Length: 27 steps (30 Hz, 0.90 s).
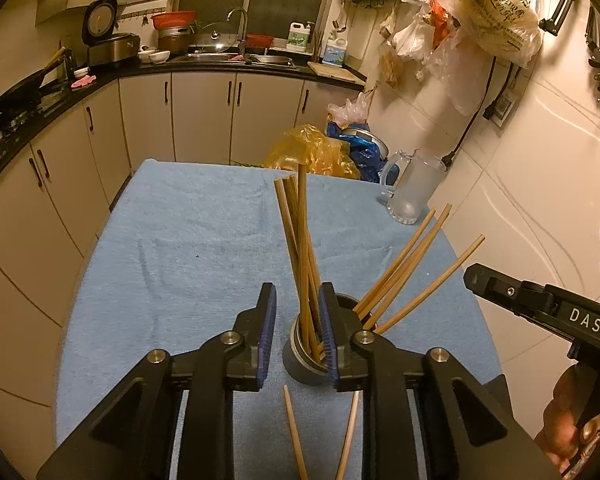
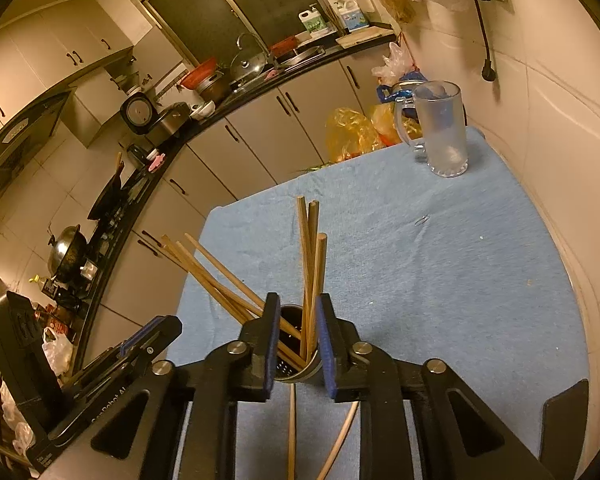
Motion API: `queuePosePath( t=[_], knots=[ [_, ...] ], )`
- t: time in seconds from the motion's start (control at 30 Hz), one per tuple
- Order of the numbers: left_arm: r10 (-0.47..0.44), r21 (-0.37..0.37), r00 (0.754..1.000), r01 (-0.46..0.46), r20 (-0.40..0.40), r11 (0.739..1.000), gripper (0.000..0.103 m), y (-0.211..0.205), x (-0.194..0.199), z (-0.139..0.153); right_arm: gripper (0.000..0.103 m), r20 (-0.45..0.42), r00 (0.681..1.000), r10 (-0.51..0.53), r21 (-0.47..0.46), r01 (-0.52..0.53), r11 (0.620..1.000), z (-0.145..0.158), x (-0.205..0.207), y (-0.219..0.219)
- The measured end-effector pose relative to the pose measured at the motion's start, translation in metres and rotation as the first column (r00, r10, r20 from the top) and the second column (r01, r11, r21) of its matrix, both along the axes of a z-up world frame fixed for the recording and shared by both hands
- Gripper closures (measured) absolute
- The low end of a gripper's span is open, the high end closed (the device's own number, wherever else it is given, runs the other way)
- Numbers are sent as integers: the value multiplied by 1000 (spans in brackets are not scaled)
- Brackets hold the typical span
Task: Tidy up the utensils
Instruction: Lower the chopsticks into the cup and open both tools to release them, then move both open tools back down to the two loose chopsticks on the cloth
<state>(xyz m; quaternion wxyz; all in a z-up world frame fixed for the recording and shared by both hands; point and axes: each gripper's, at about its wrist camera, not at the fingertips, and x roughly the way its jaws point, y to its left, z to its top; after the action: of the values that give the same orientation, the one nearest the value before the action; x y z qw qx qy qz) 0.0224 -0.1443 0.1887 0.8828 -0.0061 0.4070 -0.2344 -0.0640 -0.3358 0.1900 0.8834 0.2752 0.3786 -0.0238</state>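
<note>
Your left tool and right tool both hang open and empty over the holder, which stands toward the surface's near edge. Knock the leaning chopsticks and it may tip. Two loose chopsticks lie under your tools, nearer you.

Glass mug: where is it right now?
The glass mug stands upright at the far right corner of the blue towel, near the tiled wall, well beyond the chopstick holder. In the right wrist view it sits upper right.
</note>
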Motion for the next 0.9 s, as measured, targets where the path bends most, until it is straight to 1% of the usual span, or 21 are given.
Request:
queuePosePath(
  t=[0.13, 0.27, 0.33, 0.37, 0.47, 0.63, 0.73, 0.9],
  knots=[
    [5, -1, 1000, -5, 5, 1000, 77, 4, -3, 3, 79, 3, 1000, -6, -1, 6, 1000, 4, -5, 0],
    [6, 6, 1000, -6, 14, 1000, 75, 9, -8, 6, 75, 4, 1000, -14, 1, 14, 1000, 6, -11, -1],
    [11, 14, 1000, -11, 18, 1000, 71, 12, -10, 7, 72, 4, 1000, -19, -2, 19, 1000, 7, -14, 0],
    [14, 18, 1000, -14, 22, 1000, 70, 13, -11, 8, 69, 5, 1000, -23, -3, 23, 1000, 7, -16, -1],
    [22, 34, 999, -23, 37, 999, 69, 19, -16, 10, 66, 4, 999, -40, -5, 40, 999, 7, -24, -3],
    [36, 47, 999, -37, 33, 998, 64, 27, -23, 8, 65, -28, 997, -67, 11, 67, 998, -4, -34, -7],
    [51, 51, 998, -52, 29, 997, 60, 35, -29, 4, 64, -55, 996, -72, 13, 72, 997, -15, -41, -5],
    [76, 59, 997, -77, 16, 995, 57, 50, -36, -2, 64, -102, 992, -76, 15, 78, 997, -31, -48, 3]
  ],
)
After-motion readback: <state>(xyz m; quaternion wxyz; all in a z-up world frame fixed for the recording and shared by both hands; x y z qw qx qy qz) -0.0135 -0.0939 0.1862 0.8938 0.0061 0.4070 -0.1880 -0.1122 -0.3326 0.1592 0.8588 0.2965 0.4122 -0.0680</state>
